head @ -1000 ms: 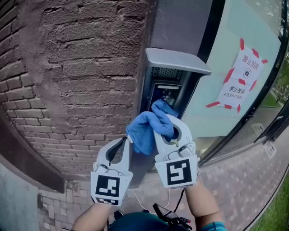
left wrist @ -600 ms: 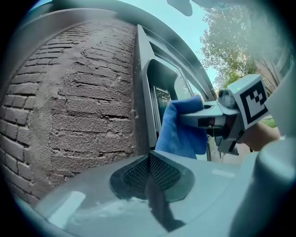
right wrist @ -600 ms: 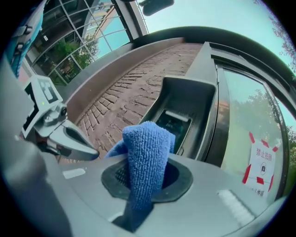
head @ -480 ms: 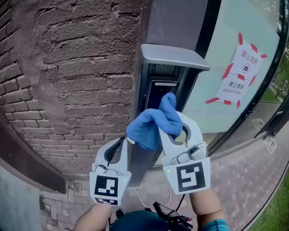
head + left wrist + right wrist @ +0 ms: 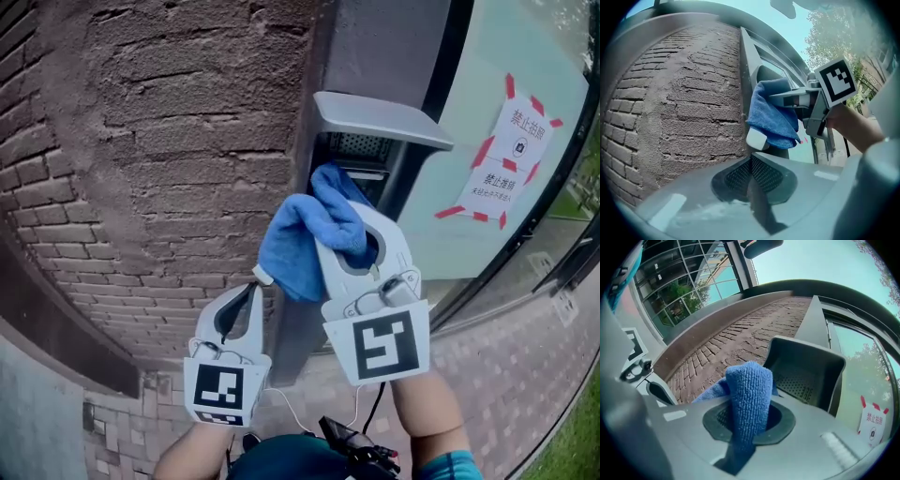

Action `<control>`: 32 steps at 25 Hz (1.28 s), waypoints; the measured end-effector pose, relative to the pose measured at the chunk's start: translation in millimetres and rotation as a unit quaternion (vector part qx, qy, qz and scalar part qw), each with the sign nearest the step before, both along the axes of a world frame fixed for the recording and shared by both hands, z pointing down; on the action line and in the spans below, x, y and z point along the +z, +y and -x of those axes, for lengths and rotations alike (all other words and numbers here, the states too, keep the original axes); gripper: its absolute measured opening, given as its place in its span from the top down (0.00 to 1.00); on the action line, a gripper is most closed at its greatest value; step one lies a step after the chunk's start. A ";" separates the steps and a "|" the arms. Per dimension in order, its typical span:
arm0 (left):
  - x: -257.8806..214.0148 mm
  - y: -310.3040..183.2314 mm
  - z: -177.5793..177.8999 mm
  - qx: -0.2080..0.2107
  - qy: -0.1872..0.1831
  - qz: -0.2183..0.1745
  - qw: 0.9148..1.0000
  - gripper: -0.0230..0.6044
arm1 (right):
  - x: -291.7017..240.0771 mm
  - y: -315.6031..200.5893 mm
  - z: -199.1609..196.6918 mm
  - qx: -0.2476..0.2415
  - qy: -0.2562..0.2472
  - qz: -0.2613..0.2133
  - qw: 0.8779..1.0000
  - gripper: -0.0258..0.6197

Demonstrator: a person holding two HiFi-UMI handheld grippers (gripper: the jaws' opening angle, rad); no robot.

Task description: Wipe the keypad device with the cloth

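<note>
Two tools show: the right tool [image 5: 349, 232] is clenched on the blue cloth [image 5: 302, 234], held against the hooded keypad device [image 5: 380, 120] at upper centre. The left tool [image 5: 255, 281] hangs lower left, closed on nothing. Wiping looks under way; next, drag the cloth down the panel.

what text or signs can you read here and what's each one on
"禁止拍照": upper paper notice, taped with red strips to the glass.
"禁止…": lower paper notice; its remaining characters and the small line beneath are too blurred to read.
Keypad device: no print can be read on it.
</note>
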State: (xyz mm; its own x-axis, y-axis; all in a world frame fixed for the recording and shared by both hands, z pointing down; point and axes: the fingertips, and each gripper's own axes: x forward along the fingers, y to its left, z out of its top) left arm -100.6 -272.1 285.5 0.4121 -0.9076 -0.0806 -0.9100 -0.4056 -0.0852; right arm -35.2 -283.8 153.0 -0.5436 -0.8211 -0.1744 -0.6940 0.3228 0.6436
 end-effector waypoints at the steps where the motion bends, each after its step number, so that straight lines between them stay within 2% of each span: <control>1: 1.3 -0.5 0.3 0.000 0.000 0.002 1.000 0.97 | 7.8 -0.6 -0.1 0.000 0.000 0.007 1.000 0.89; 12: 16.5 -2.0 -19.6 0.028 -0.014 0.013 0.999 0.97 | 96.4 -4.2 -14.9 0.009 -0.006 0.115 0.993 0.89; 14: 15.2 0.7 -25.9 0.036 -0.011 0.015 0.999 0.97 | 90.3 -0.5 -22.0 0.006 -0.015 0.108 0.994 0.89; 18: 11.0 2.8 -31.9 0.043 -0.010 0.012 0.999 0.97 | 37.4 12.1 -52.1 0.015 -0.099 0.074 0.992 0.89; 19: 9.8 2.9 -33.3 0.044 -0.010 0.010 0.999 0.97 | 22.8 13.8 -60.7 0.025 -0.107 0.064 0.992 0.89; 24: 0.2 6.1 -47.5 0.057 -0.014 -0.004 0.998 0.97 | -26.2 3.8 -84.8 0.067 -0.075 0.012 0.995 0.89; 28: 8.3 11.2 -61.9 0.071 -0.018 0.004 0.997 0.97 | -25.1 -7.8 -92.5 0.065 -0.072 0.018 0.995 0.89; 32: 20.6 11.1 -69.4 0.080 -0.021 0.015 0.996 0.97 | -1.0 -9.6 -90.7 0.062 -0.062 0.029 0.996 0.89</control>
State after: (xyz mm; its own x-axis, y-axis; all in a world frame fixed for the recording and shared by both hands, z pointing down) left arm -31.1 -261.0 306.1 0.5537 -0.8320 -0.0329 -0.8296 -0.5478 -0.1080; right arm 55.5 -293.4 152.0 -0.4144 -0.8913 -0.1840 -0.8036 0.2635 0.5337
